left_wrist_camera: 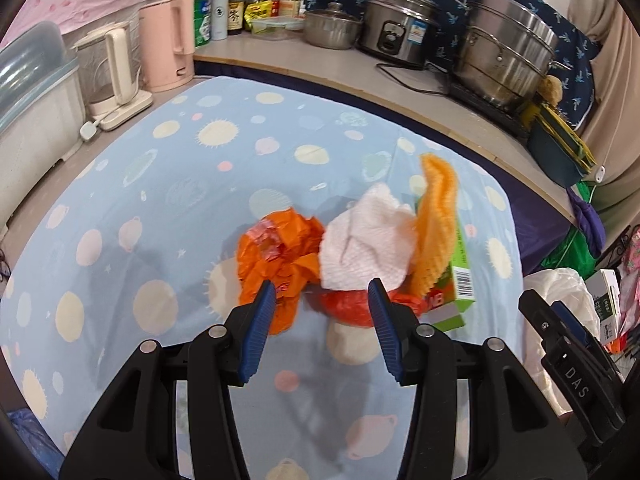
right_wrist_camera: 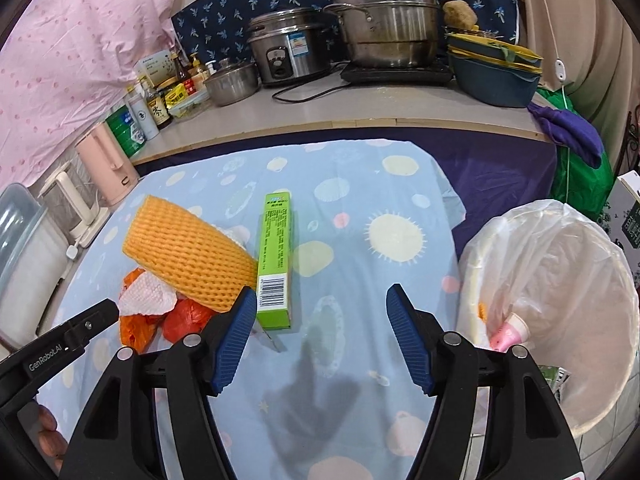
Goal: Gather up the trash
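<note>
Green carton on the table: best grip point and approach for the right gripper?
Take the green carton across its narrow width near the barcode end, closest to the right gripper, coming from above. It lies flat and long, pointing away. Its right side is clear; the orange foam net crowds the left, so one finger has little room there.

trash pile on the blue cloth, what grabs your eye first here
A bright heap sits mid-table on the planet-print cloth: orange foam net, crumpled orange wrapper, white paper towel and green box beside it. A bag-lined bin waits off the table's right edge; both grippers, left gripper, right gripper, are open.
</note>
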A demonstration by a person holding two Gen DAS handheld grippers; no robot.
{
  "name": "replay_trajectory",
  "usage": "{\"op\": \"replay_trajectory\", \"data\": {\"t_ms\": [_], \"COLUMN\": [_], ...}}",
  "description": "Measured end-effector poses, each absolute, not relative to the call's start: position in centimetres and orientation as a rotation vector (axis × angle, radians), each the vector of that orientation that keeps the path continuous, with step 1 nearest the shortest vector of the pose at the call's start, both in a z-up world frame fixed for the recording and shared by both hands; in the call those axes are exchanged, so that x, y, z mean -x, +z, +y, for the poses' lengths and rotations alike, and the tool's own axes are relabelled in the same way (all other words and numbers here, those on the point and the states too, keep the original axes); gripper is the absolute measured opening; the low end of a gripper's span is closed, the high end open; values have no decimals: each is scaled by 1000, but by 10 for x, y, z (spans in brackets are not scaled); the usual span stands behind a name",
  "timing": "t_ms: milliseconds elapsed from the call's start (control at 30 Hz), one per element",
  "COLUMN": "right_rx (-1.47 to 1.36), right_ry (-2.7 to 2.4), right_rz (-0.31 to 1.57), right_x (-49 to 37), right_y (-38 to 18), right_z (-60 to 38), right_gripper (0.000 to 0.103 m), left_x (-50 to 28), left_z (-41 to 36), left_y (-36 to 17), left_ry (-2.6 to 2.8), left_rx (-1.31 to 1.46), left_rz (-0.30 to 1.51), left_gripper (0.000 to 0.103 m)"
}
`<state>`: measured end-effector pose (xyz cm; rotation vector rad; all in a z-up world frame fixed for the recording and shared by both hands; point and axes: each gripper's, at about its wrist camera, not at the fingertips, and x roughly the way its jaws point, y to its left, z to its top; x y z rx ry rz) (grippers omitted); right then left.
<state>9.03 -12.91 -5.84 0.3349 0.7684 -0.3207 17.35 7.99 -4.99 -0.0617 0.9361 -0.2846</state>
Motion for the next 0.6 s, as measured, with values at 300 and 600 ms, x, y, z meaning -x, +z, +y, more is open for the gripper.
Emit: {"op": "replay_trajectory", "data": {"t_ms": [300, 600], "right_rx": [-326, -313], "right_ry": [-306, -296], "right_rz": [809, 845], "right_x": [-119, -146], "right_y": [-78, -94], "right_z": [-121, -115], "right_gripper": [65, 65], "left_x": [-188, -200], "left_z": [103, 113], "left_y": [-71, -82], "left_ry": [-243, -231], "left_rx": [80, 108], "left_rz": [974, 1002], "left_gripper": [52, 60]}}
